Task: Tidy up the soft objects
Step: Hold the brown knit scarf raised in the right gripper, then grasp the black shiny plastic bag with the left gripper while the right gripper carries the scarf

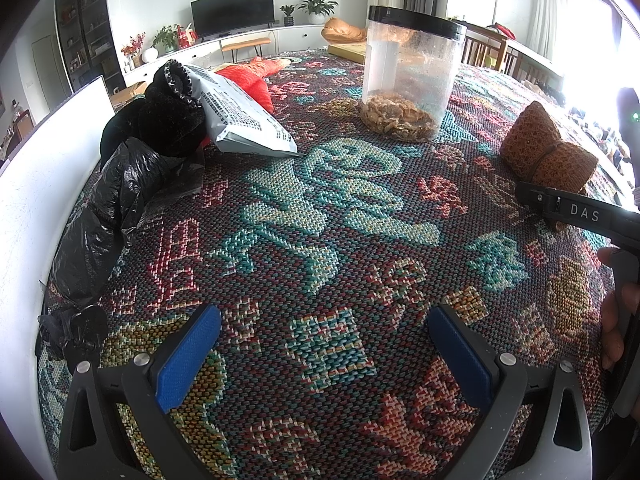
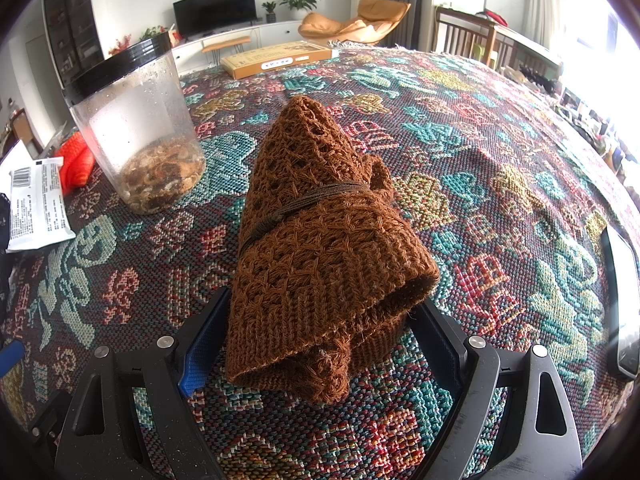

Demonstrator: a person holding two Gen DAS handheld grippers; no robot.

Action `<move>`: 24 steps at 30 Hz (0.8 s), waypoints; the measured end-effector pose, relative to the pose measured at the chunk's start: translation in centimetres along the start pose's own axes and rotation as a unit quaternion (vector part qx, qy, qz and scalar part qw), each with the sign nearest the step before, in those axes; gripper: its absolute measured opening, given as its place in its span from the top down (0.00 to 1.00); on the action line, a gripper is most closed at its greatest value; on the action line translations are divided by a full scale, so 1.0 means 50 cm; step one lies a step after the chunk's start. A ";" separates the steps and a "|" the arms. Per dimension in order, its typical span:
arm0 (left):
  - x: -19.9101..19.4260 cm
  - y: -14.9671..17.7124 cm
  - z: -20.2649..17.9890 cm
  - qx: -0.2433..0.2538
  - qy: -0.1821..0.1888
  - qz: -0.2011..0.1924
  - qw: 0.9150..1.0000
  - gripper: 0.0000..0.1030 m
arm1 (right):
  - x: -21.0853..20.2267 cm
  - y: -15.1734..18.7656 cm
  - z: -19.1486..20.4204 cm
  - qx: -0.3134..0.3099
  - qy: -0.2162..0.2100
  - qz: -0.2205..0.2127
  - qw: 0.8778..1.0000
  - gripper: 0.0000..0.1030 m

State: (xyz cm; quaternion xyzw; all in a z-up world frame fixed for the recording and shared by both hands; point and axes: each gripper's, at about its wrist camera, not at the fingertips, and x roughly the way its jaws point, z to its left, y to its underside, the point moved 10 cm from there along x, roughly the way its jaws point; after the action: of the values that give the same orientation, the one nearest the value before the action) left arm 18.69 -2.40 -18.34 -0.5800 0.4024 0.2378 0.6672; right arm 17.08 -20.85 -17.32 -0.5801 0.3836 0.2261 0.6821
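A brown knitted bundle (image 2: pixel 320 248), tied round the middle with a dark cord, lies on the patterned woven cloth (image 2: pixel 500 184). Its near end sits between the blue pads of my right gripper (image 2: pixel 320 344), which is spread wide; the pads stand close at both sides and the knit is not visibly squeezed. In the left wrist view the same bundle (image 1: pixel 548 148) lies at the right with the right gripper (image 1: pixel 576 212) against it. My left gripper (image 1: pixel 324 344) is open over bare cloth. At the far left lie a black plush item (image 1: pixel 160 120), a black plastic bag (image 1: pixel 108 208) and red fabric (image 1: pixel 248 80).
A clear jar (image 1: pixel 408 72) with a black lid and brown bits inside stands mid-table. A grey mailer pouch (image 1: pixel 240 120) leans on the black plush. A white panel (image 1: pixel 40 180) borders the left side. A flat yellow box (image 2: pixel 276 58) lies at the far edge.
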 end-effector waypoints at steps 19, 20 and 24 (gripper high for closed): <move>0.021 -0.089 0.268 -0.022 -0.115 0.066 0.991 0.30 | -0.004 -0.004 -0.003 0.008 -0.010 -0.003 1.000 0.14; 0.027 -0.088 0.282 -0.022 -0.129 0.076 0.988 0.45 | -0.006 -0.005 -0.008 0.015 -0.019 -0.006 1.000 0.14; -0.008 -0.100 0.281 -0.077 -0.054 0.060 0.994 0.64 | -0.017 -0.032 -0.022 0.049 -0.087 -0.001 0.995 0.51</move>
State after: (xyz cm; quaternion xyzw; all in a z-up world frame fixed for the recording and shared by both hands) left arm 26.09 10.14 -15.06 -0.5909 0.3801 0.3383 0.6260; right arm 17.46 -22.16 -15.70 -0.5243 0.3334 0.2560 0.7405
